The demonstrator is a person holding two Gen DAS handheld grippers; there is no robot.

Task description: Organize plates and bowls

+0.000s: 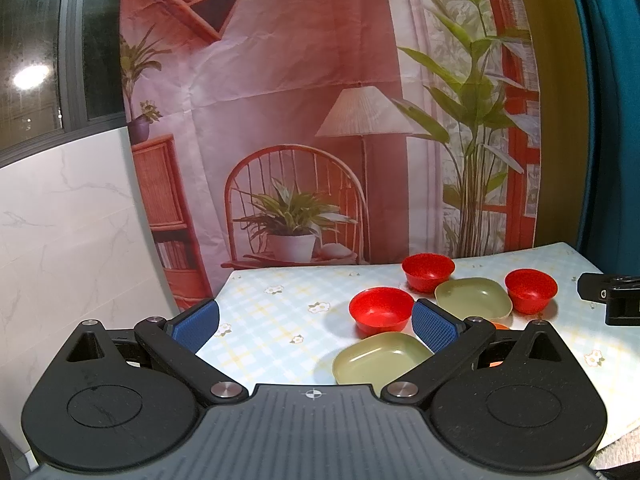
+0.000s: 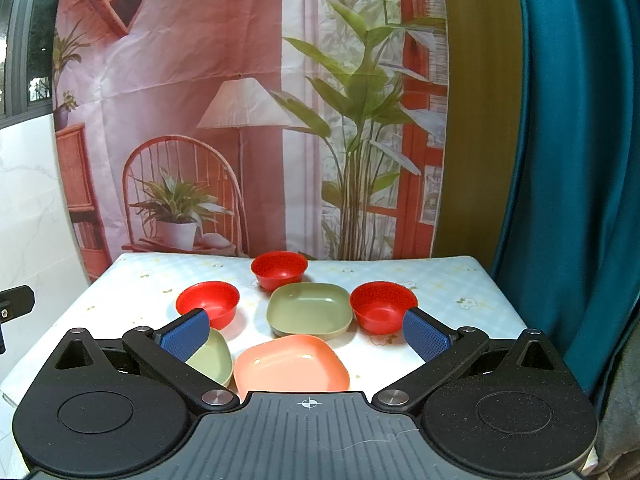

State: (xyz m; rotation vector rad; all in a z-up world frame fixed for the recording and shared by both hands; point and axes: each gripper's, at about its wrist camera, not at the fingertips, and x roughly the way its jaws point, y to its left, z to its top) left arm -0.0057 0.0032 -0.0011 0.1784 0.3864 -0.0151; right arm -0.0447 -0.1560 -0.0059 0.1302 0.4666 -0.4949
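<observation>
On the bench (image 2: pixel 472 280) sat 3 red bowls (image 2: pixel 279 269) and 3 square plates, all apart and none stacked, so the sorting looked not yet begun. The pink plate (image 2: pixel 291 364) lay nearest, between 2 green ones (one (image 2: pixel 310 309) behind it, one (image 2: pixel 214 358) to its left). The right gripper (image 2: pixel 306 334) hung above the pink plate with its blue pads wide apart and holding nothing, likely ready to pick it up. The left gripper (image 1: pixel 316 322) was open and empty too, near a green plate (image 1: pixel 380 356) and a red bowl (image 1: pixel 381 306).
</observation>
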